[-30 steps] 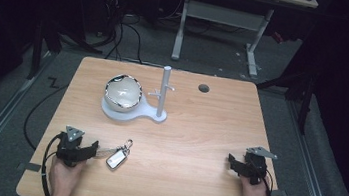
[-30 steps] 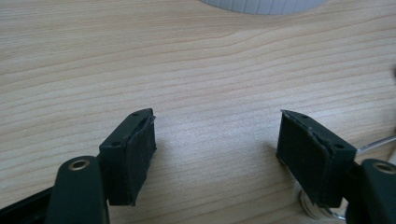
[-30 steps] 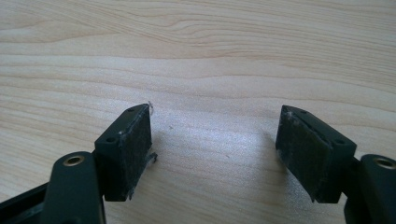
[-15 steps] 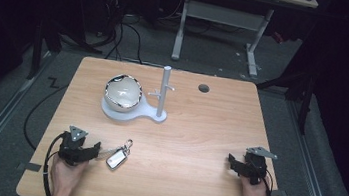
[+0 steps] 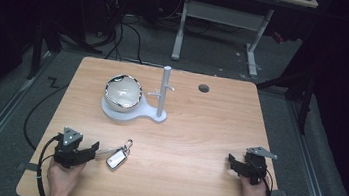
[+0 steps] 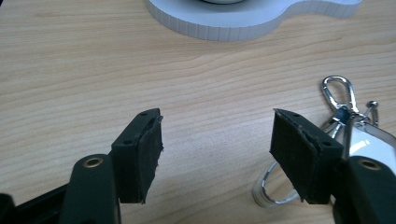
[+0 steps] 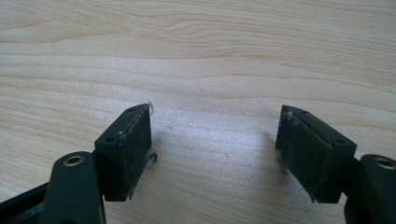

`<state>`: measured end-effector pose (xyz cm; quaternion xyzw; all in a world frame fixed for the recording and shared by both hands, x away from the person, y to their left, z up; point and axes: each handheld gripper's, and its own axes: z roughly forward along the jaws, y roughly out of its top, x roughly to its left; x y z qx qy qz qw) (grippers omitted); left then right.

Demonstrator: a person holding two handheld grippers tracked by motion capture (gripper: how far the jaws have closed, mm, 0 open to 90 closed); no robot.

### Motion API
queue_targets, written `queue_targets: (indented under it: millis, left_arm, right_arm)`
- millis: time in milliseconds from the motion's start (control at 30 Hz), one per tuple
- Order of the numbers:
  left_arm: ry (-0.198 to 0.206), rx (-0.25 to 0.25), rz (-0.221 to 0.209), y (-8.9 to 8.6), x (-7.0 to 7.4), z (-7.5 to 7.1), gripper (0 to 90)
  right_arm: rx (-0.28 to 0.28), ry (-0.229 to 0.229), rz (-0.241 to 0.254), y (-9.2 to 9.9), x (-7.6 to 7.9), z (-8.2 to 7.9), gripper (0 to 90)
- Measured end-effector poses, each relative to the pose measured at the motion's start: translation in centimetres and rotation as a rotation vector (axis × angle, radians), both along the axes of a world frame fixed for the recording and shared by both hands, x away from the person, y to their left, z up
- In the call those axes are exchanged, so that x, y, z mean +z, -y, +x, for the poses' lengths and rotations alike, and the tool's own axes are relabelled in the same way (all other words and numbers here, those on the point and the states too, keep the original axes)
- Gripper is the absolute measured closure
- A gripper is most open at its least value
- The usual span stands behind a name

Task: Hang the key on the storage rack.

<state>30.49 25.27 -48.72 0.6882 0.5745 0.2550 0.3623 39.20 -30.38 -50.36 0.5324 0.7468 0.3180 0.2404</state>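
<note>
My left gripper (image 6: 215, 154) sits just left of the keyring (image 5: 117, 157) on the bench (image 5: 197, 146), jaws apart and just narrowing around bare wood; one jaw hides part of it. My right gripper (image 7: 215, 154) gapes empty, well right of the keyring.

left claw (image 5: 91, 148): black body, grey three-cornered plate on top, black cable looping off the rear
right claw (image 5: 231, 161): black, same grey plate, black cable trailing back along the forearm
jaws: black arms, brass-coloured rivet on each
pads (image 6: 141, 156): flat black rubber blocks, small screw holes on top edge, frayed edges
sleeves: none, forearms bare
</note>
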Motion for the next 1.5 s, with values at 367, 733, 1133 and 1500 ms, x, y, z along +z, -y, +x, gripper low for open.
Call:
queue_targets:
  millis: [367,733,1133,1500]
  left_arm:
    - [0.022,-0.058,-0.03,1.0,0.5,-1.6,36.8]
    - [0.019,-0.161,-0.017,3.6,0.7,-2.9,36.4]
    - [-0.019,-0.234,0.028,5.8,-0.3,-2.5,33.6]
    - [-0.055,-0.256,0.053,6.8,-1.4,-1.4,31.8]
  right_arm:
    - [0.0,0.0,0.0,0.0,0.0,0.0,27.1]
    - [0.0,0.0,0.0,0.0,0.0,0.0,27.1]
    - [0.0,0.0,0.0,0.0,0.0,0.0,27.1]
    - [0.0,0.0,0.0,0.0,0.0,0.0,27.1]
